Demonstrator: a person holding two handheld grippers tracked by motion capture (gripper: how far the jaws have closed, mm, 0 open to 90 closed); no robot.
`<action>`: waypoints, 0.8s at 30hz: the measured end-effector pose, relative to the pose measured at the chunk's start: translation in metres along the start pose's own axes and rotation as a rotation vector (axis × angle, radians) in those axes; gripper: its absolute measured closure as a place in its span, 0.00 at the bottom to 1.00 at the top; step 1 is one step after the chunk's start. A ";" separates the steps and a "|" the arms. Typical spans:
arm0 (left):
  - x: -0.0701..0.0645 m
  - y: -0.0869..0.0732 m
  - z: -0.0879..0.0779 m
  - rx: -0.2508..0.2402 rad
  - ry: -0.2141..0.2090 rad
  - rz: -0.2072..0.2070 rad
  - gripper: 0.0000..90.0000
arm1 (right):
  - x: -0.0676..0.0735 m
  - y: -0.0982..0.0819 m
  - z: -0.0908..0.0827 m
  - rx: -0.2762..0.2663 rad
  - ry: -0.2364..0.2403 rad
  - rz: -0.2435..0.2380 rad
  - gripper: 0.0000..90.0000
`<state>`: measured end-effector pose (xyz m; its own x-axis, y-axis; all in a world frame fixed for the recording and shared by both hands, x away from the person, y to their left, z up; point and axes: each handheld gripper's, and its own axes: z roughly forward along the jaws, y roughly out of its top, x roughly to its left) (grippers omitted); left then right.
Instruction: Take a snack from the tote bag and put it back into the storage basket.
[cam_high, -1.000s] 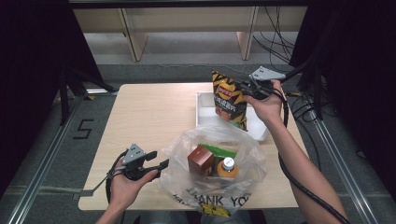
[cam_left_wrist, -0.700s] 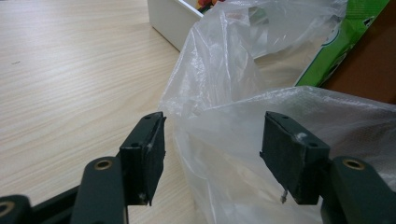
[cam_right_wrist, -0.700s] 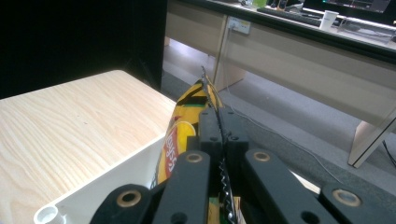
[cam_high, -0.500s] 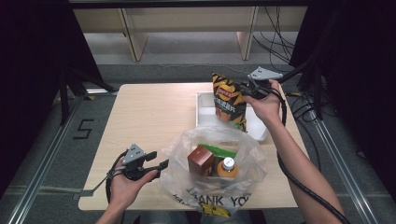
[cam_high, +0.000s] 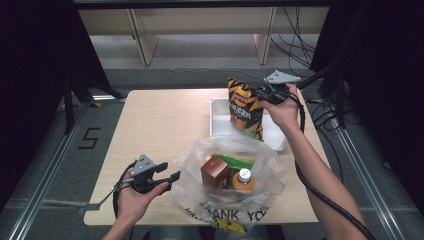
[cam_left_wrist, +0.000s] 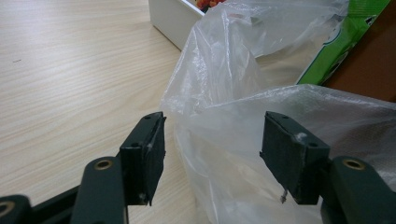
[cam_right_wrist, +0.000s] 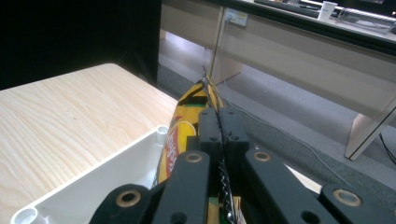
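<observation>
Right gripper (cam_high: 264, 93) clamped on the top seam of the chip bag (cam_high: 244, 107), which hangs upright over the white tray (cam_high: 216, 120). The plastic bag (cam_high: 227, 172) lies nearer the person, its mouth upward. Left gripper (cam_high: 170, 175), jaws apart, straddles the bag's rim (cam_left_wrist: 219, 116), a detail the left gripper view makes clear; the right gripper view shows the pinched seam (cam_right_wrist: 205, 86).

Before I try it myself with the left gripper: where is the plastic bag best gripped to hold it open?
Probably the bag's raised rim on its left, coming level from that side: the film stands up there, between the open left gripper's pads.
</observation>
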<state>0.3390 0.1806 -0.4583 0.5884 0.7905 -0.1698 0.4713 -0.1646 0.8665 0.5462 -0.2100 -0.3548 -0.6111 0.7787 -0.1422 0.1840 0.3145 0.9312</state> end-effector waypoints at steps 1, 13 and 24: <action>0.000 0.000 0.000 0.001 -0.001 0.004 0.44 | -0.001 0.000 0.001 0.002 -0.006 0.000 1.00; -0.001 0.000 0.001 -0.004 -0.004 -0.003 0.44 | -0.007 -0.003 0.009 0.002 -0.022 0.017 1.00; -0.001 -0.001 0.001 -0.004 -0.004 -0.002 0.44 | -0.005 -0.002 0.013 0.005 -0.023 0.019 0.99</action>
<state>0.3388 0.1798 -0.4591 0.5900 0.7885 -0.1736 0.4702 -0.1608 0.8678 0.5594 -0.2075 -0.3602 -0.5896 0.7967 -0.1323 0.1995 0.3025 0.9320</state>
